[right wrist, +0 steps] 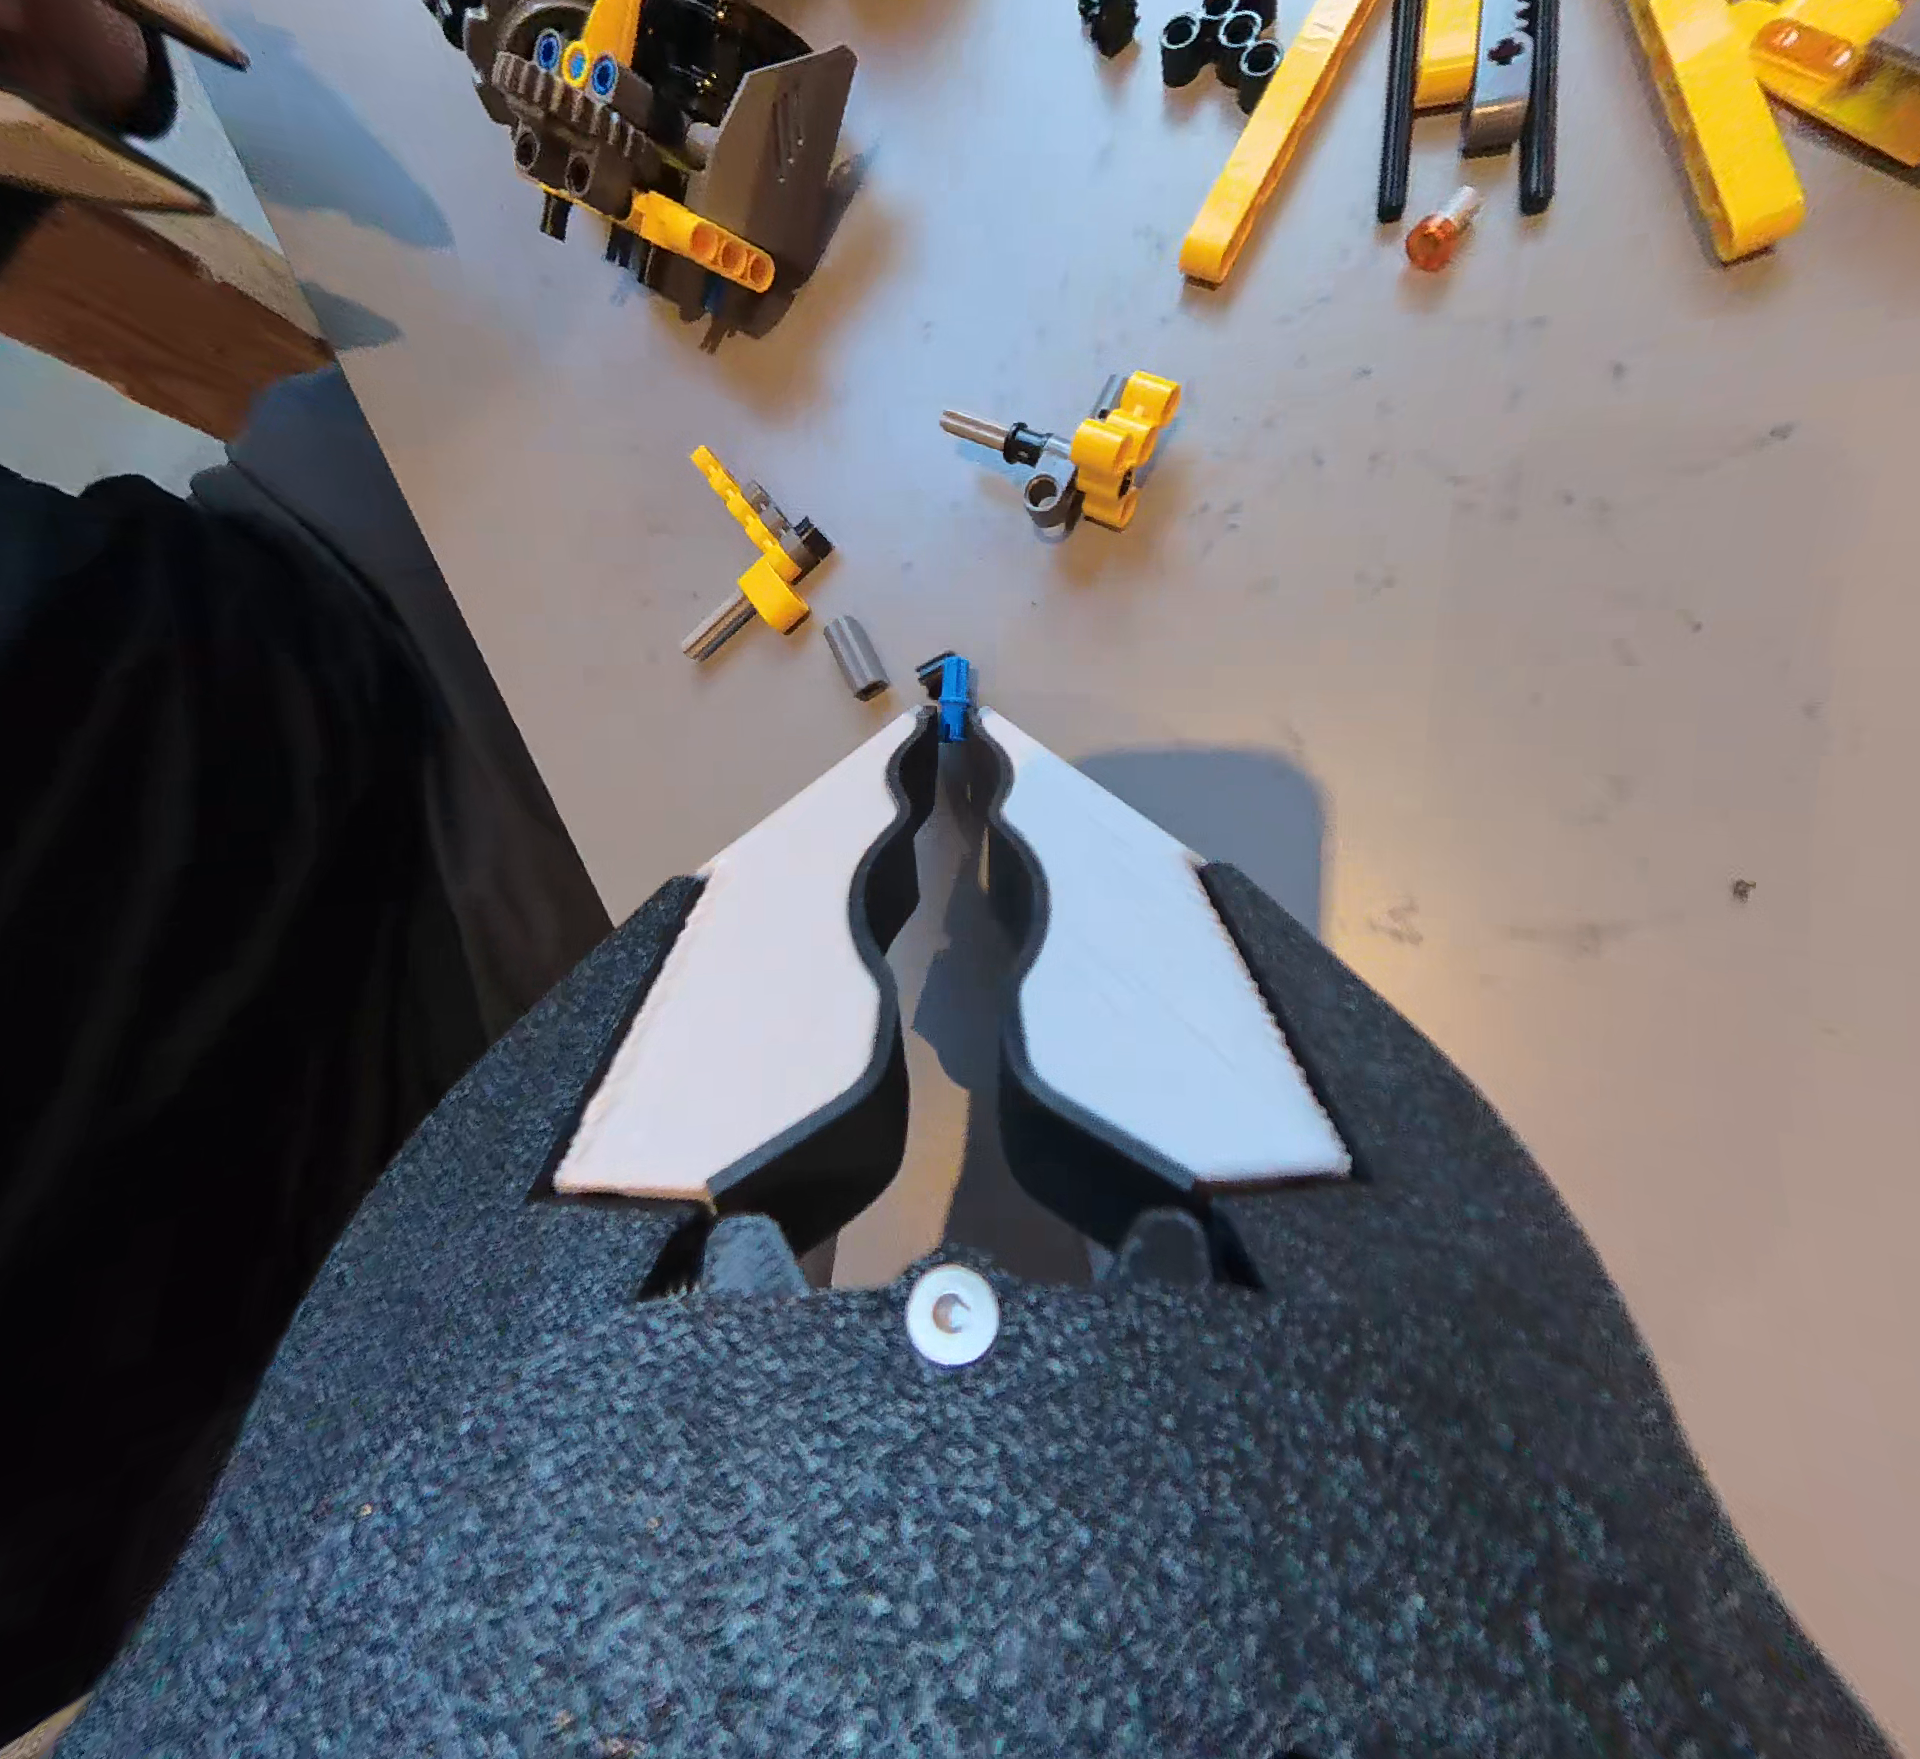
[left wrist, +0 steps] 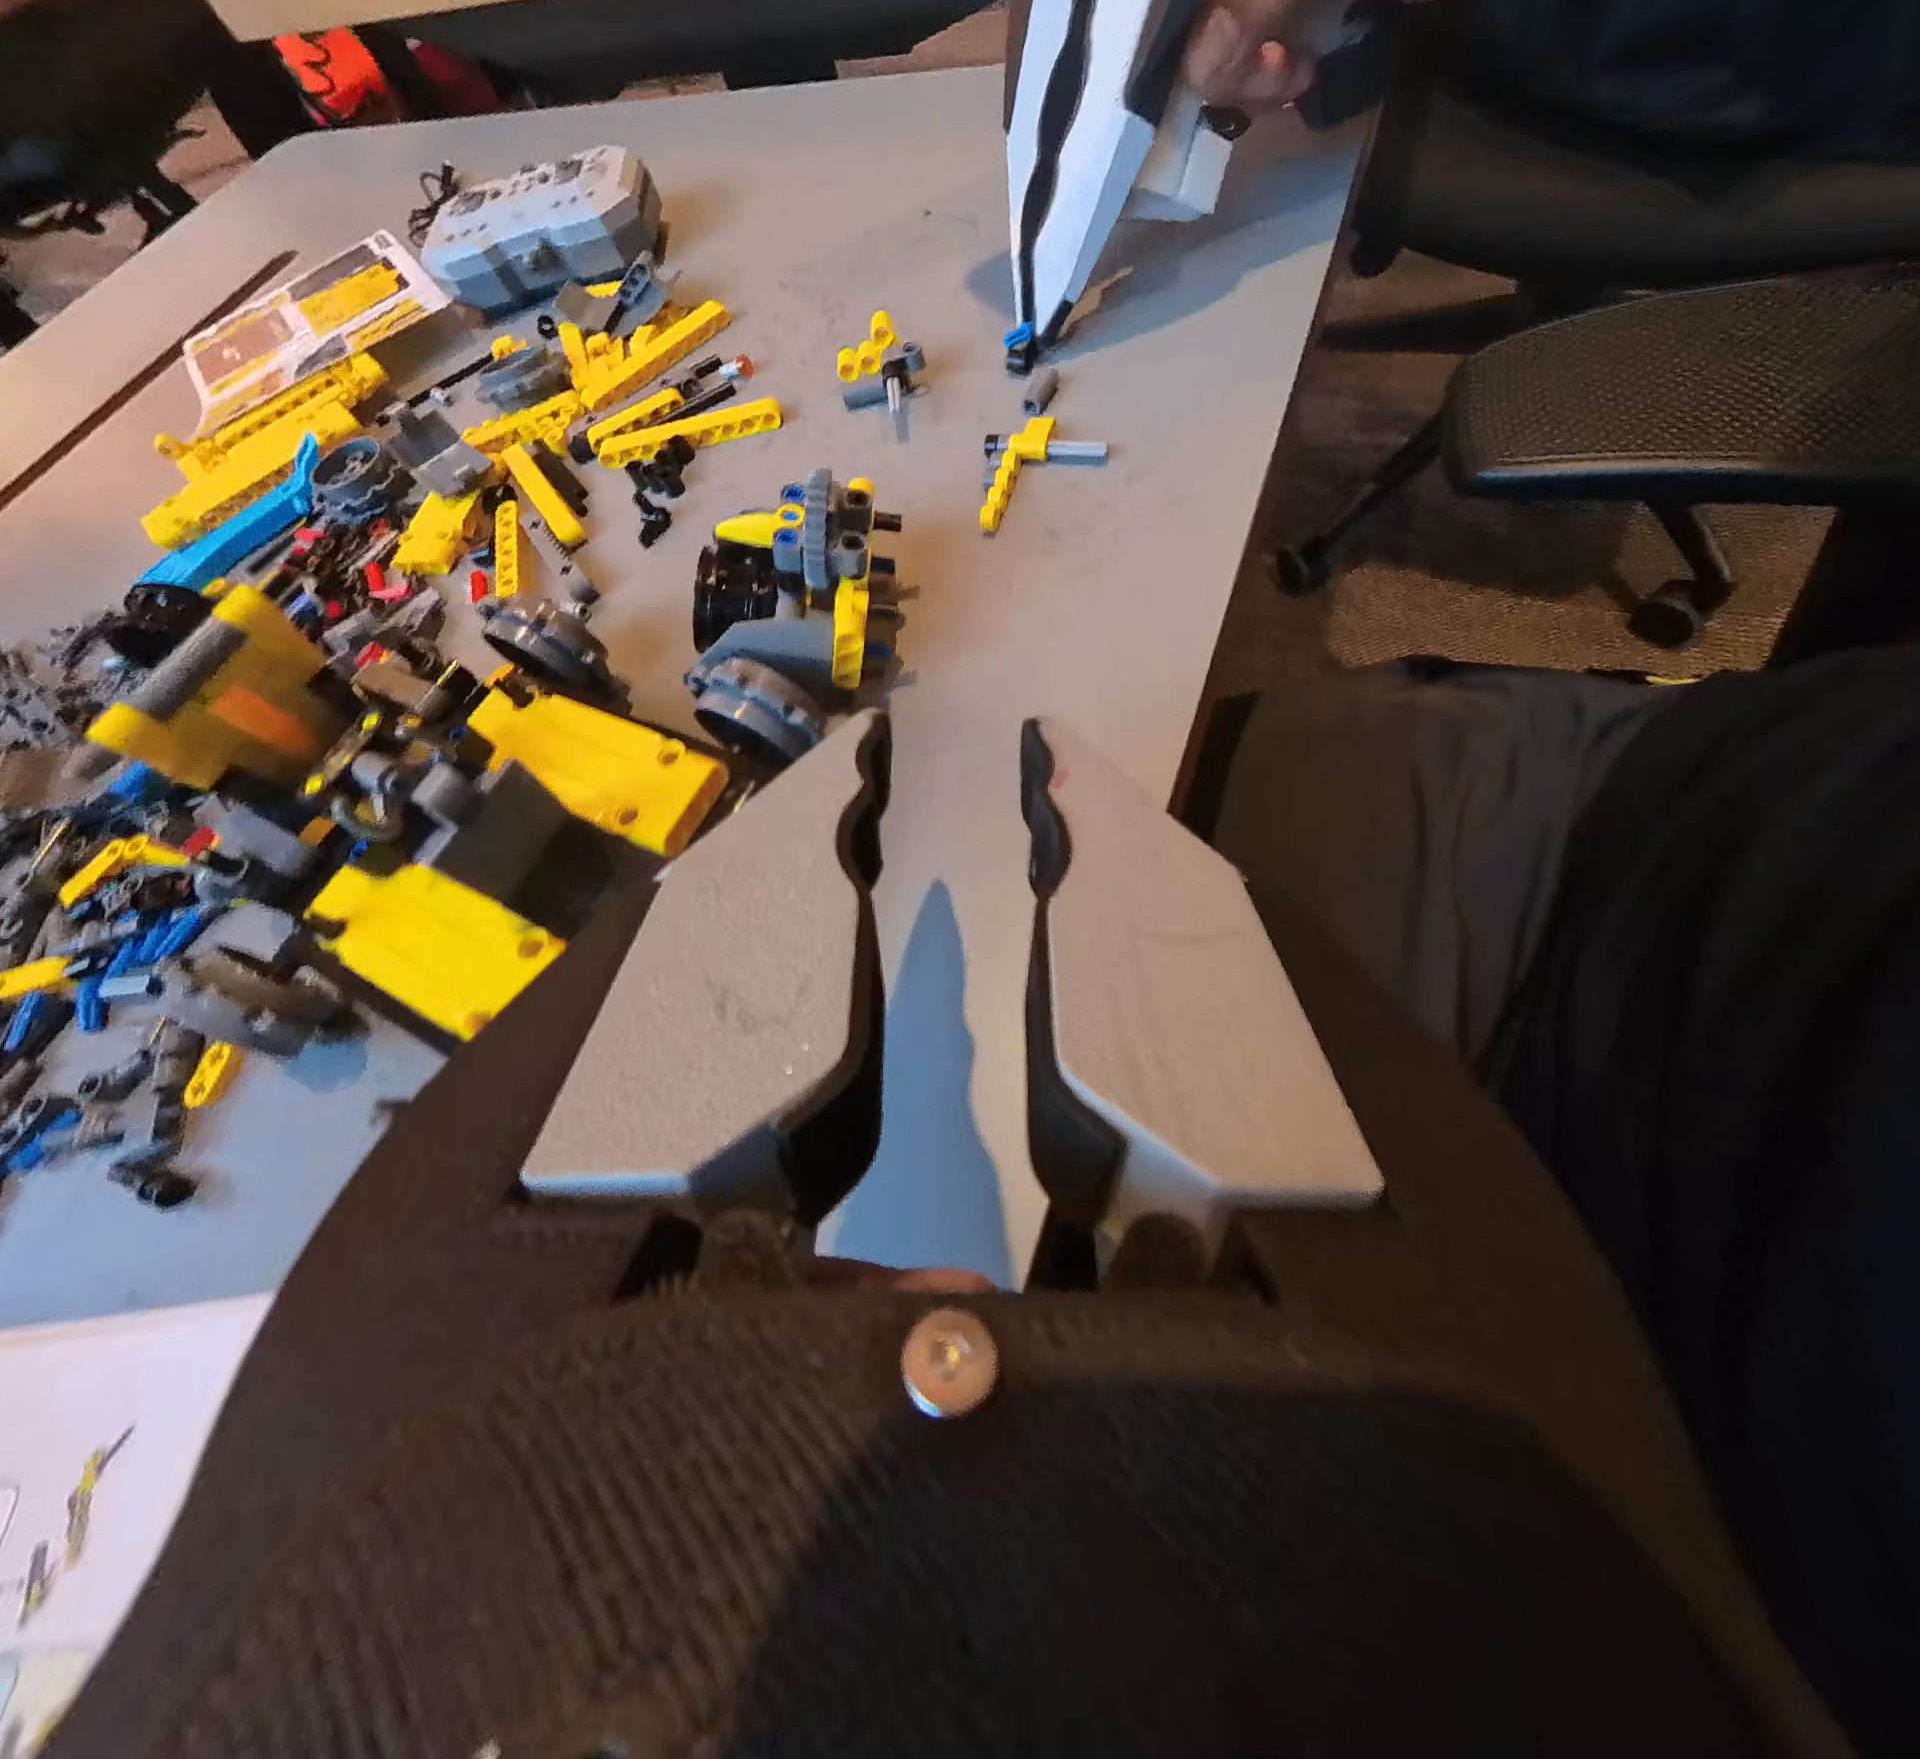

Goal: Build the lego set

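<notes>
Right claw (right wrist: 949, 712) clenched on a small blue plastic connector pin (right wrist: 952, 693), tip down on the scuffed grey table (right wrist: 1455, 670). Short grey plastic sleeve (right wrist: 857, 658) just left of it. Left claw (left wrist: 956, 743) released, holding nothing, hovering near a partly built yellow-and-grey geared brick assembly (left wrist: 805, 582).

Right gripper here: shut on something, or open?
Shut on the blue pin: the right gripper pinches it between its tips, jaws nearly touching, down at the grey table.
</notes>
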The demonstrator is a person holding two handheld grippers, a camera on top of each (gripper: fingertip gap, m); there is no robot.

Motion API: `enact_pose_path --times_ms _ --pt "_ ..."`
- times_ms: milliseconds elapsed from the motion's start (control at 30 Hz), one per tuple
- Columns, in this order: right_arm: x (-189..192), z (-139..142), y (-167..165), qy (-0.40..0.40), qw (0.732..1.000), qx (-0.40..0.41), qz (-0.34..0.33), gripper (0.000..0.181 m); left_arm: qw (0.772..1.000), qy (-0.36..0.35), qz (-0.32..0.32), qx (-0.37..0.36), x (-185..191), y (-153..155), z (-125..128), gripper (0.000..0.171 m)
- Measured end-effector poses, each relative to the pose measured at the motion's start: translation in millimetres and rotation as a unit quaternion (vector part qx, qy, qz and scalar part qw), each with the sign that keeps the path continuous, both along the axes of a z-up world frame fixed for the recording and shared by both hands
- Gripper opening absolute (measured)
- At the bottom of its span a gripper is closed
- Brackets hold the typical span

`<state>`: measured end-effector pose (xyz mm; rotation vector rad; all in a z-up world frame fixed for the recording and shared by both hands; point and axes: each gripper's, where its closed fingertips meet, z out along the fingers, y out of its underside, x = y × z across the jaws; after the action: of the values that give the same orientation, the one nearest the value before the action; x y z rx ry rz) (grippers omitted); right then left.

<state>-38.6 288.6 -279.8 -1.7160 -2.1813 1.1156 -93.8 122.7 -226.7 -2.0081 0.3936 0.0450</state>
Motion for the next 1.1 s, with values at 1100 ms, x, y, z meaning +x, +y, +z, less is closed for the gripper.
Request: enact_pose_path --times_ms 1100 --pt "-3 1 -22 0.097 0.979 0.164 0.075 0.007 0.999 -0.043 0.031 -0.012 -10 -28 -26 0.023"
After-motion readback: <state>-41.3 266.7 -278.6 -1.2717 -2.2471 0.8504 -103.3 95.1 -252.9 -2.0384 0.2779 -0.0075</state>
